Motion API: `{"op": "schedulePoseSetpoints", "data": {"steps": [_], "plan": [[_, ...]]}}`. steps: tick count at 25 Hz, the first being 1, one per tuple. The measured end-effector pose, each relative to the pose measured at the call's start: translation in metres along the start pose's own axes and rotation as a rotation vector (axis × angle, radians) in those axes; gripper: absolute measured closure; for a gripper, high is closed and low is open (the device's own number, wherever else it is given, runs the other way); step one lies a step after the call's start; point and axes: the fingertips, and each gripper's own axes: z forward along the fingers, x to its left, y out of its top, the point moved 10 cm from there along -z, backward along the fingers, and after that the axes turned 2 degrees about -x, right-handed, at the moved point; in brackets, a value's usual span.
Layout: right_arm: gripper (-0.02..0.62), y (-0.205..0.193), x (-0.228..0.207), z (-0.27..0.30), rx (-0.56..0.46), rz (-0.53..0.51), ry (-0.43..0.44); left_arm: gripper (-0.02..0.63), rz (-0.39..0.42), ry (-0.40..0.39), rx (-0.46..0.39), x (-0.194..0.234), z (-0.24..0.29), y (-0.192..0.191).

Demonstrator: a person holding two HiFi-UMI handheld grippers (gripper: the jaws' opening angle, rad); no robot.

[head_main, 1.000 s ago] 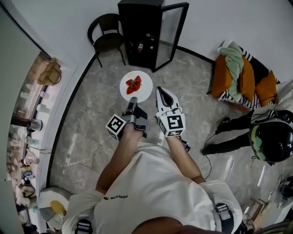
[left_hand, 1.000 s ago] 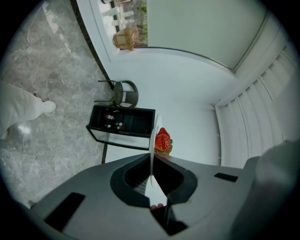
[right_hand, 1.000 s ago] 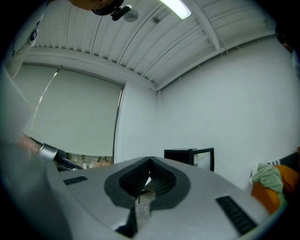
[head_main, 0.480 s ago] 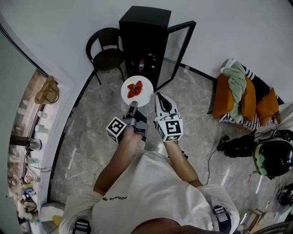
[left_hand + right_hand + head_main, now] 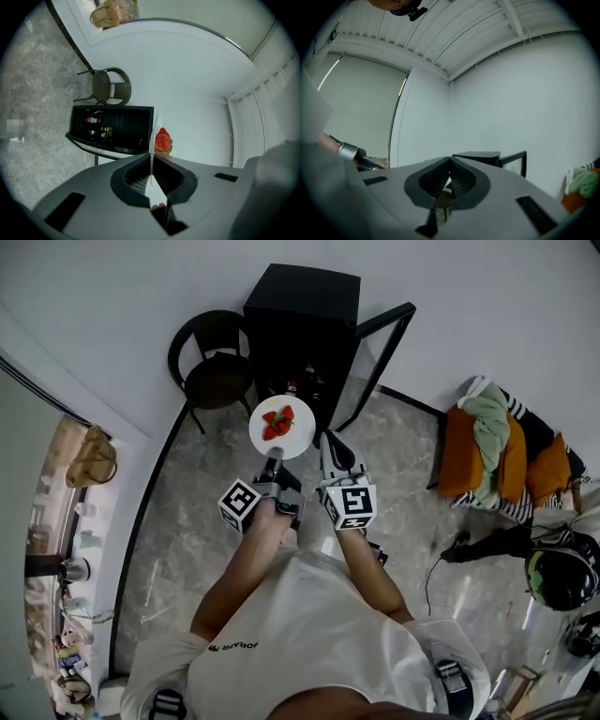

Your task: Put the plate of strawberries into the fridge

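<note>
A white plate (image 5: 281, 432) with a few red strawberries (image 5: 278, 422) is held out level in front of me, its near rim pinched by my left gripper (image 5: 273, 458), which is shut on it. In the left gripper view the plate (image 5: 152, 140) shows edge-on between the jaws, with a strawberry (image 5: 162, 140) beside it. The black fridge (image 5: 302, 324) stands just beyond the plate, its glass door (image 5: 380, 362) swung open to the right and bottles on its shelves (image 5: 96, 126). My right gripper (image 5: 330, 439) rides beside the plate, shut and empty (image 5: 450, 161).
A black round chair (image 5: 214, 362) stands left of the fridge against the white wall. Orange cushions with green cloth (image 5: 502, 451) lie at the right, with a dark helmet (image 5: 562, 577) nearer me. A cluttered counter (image 5: 66, 549) and a bag (image 5: 94, 457) run along the left.
Both grippers and the plate have moved forward towards the fridge. The fridge and chair now sit closer and lower in the head view. The grip on the plate is unchanged.
</note>
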Motion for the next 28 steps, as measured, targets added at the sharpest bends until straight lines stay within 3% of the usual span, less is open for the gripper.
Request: {"op": "schedulePoseSetpoints", "data": {"steps": [9, 28], "plan": [[0.583, -0.006, -0.012, 0.067, 0.009, -0.005, -0.058, 0.595, 0.007, 0.030, 0.063, 0.001, 0.062, 0.035], [0.583, -0.023, -0.063, 0.123, 0.057, -0.001, -0.045, 0.595, 0.007, 0.051, 0.054, 0.008, 0.132, 0.034]]}}
